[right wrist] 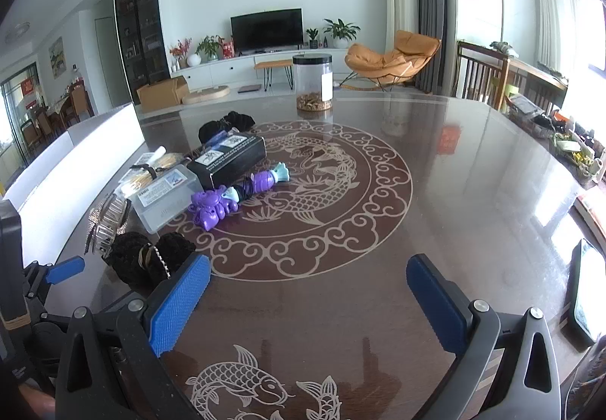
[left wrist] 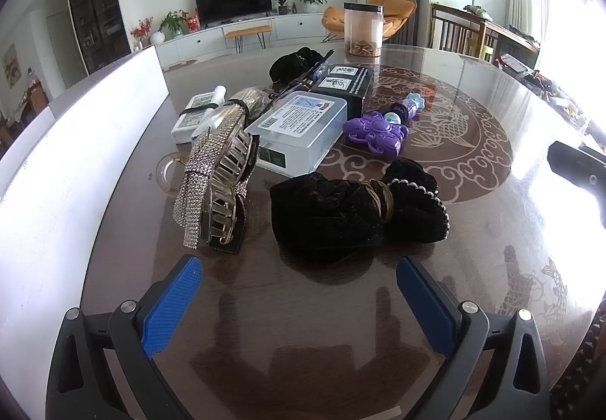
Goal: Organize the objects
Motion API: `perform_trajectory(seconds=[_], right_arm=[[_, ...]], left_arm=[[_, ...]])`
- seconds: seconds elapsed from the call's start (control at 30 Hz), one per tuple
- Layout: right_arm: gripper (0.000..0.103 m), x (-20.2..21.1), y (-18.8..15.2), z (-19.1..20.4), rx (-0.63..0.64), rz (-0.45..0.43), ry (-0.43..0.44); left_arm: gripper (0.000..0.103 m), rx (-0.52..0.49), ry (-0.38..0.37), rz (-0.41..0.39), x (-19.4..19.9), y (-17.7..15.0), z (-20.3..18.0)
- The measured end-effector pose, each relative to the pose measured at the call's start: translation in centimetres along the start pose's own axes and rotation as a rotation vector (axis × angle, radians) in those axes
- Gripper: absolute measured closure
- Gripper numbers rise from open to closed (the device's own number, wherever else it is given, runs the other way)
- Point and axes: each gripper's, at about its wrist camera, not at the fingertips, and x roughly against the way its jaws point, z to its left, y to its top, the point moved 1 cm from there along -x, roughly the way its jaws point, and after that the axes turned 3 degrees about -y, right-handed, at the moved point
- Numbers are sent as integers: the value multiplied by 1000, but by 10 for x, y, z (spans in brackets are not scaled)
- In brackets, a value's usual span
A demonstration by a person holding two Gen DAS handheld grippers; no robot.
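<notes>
Clutter sits on the left part of a dark round table (right wrist: 435, 192) with a pale fish pattern. Left gripper (left wrist: 299, 291) hovers low over bare tabletop, blue fingers (left wrist: 172, 306) spread wide, nothing between them. Just ahead of it lies a black velvet hair tie (left wrist: 356, 211) with a gold band at its middle. Left of that, a rhinestone hair claw (left wrist: 217, 173) stands tilted. Behind them sits a clear plastic box (left wrist: 299, 128), and behind that a black box (left wrist: 346, 84). A purple toy (left wrist: 378, 130) lies right of the clear box. Far back, a clear jar (left wrist: 362, 29) with a black lid stands alone. Right gripper (right wrist: 308, 295) hangs over the table's centre pattern, fingers (right wrist: 178, 302) also spread wide and empty; the hair tie lies just left of its left finger.
</notes>
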Motion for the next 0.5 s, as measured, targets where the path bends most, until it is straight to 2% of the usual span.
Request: perform_trajectory(seconds=[0.23, 0.5], right_arm=[[0, -15, -4, 3, 14, 69, -7], [0, -22, -6, 6, 29, 104, -4]], left_arm=[[0, -41, 13, -5, -1, 0, -7], [0, -9, 1, 16, -6, 0, -2]])
